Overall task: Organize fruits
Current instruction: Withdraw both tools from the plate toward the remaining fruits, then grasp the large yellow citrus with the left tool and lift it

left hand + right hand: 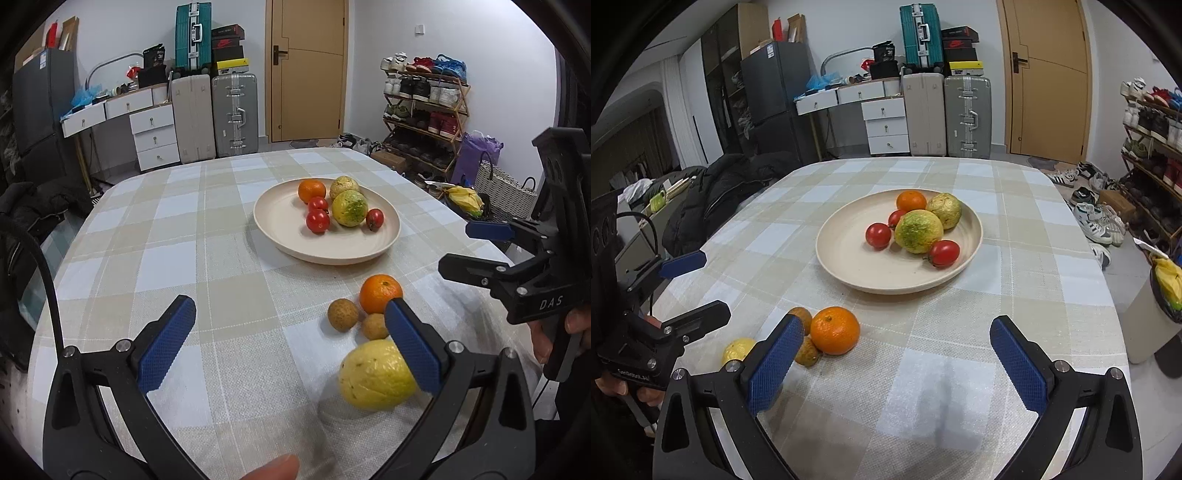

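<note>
Both claws are released and hold nothing. The left claw [290,345] is near the yellow fruit [376,374], which lies on the counter [207,258] outside the plate [280,221]. I think it should centre the fruit between its fingers, close gently, then lift it to the plate.

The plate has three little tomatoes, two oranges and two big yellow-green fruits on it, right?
Not quite. The plate holds only one orange, not two; the second orange sits on the tablecloth in front of the plate. The right wrist view shows this clearly. The three tomatoes and two yellow-green fruits are right.
</note>
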